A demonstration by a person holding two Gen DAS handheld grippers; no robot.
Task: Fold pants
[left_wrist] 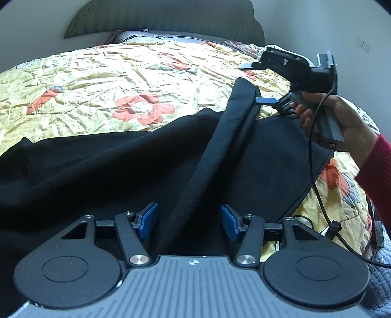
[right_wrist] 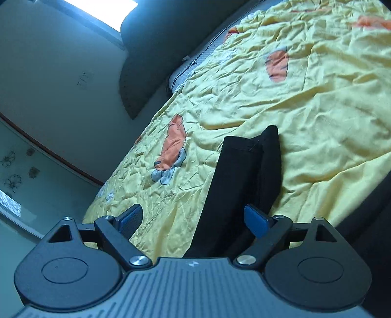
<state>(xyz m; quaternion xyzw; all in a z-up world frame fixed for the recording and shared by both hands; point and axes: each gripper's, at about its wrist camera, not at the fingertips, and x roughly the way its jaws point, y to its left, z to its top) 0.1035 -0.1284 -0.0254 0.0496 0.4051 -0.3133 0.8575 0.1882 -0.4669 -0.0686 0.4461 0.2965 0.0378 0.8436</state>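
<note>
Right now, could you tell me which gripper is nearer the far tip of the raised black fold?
Right. The right gripper stands open beside the fold's far tip; the left gripper straddles its near end.

Both hand-held grippers (left_wrist: 188, 223) (right_wrist: 193, 220) agape

you're in a home bedroom. a bed (left_wrist: 73, 80) fills the view, spread with a crumpled yellow quilt (right_wrist: 317, 97) printed with orange flowers. a padded grey-green headboard (left_wrist: 158, 19) stands against a plain pale wall (left_wrist: 36, 29), and a bit of quilted grey mattress (right_wrist: 195, 61) shows by the quilt's edge.
</note>
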